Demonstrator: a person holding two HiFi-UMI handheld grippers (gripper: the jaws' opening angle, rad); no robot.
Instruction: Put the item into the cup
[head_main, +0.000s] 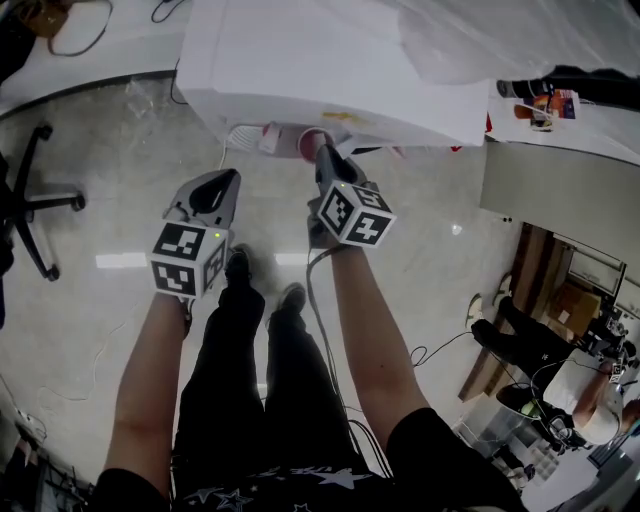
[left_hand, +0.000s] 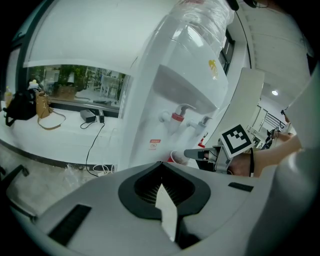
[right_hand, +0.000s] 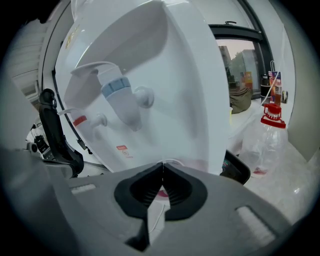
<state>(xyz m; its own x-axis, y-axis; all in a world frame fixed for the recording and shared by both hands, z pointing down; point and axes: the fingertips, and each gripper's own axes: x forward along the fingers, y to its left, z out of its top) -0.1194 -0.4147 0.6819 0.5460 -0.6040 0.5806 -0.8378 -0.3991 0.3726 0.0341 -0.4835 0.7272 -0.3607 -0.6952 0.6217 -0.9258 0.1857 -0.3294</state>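
A white water dispenser (head_main: 330, 60) stands in front of me. A red and white paper cup (head_main: 311, 143) is held under its recess, with my right gripper (head_main: 323, 152) shut on the cup's wall. In the right gripper view the cup's rim (right_hand: 175, 162) shows just past the shut jaws, below the blue tap (right_hand: 117, 87) and right of the red tap (right_hand: 80, 120). My left gripper (head_main: 230, 180) hangs lower left of the cup, shut, with nothing seen between its jaws. From the left gripper view the cup (left_hand: 175, 157) sits below the red tap (left_hand: 178, 117).
An office chair (head_main: 30, 200) stands on the floor at the left. A plastic bottle with a red cap (right_hand: 267, 135) stands on the counter right of the dispenser. A dark bag (left_hand: 22, 105) and cables lie on the far counter. Shelving and boxes crowd the right (head_main: 560, 300).
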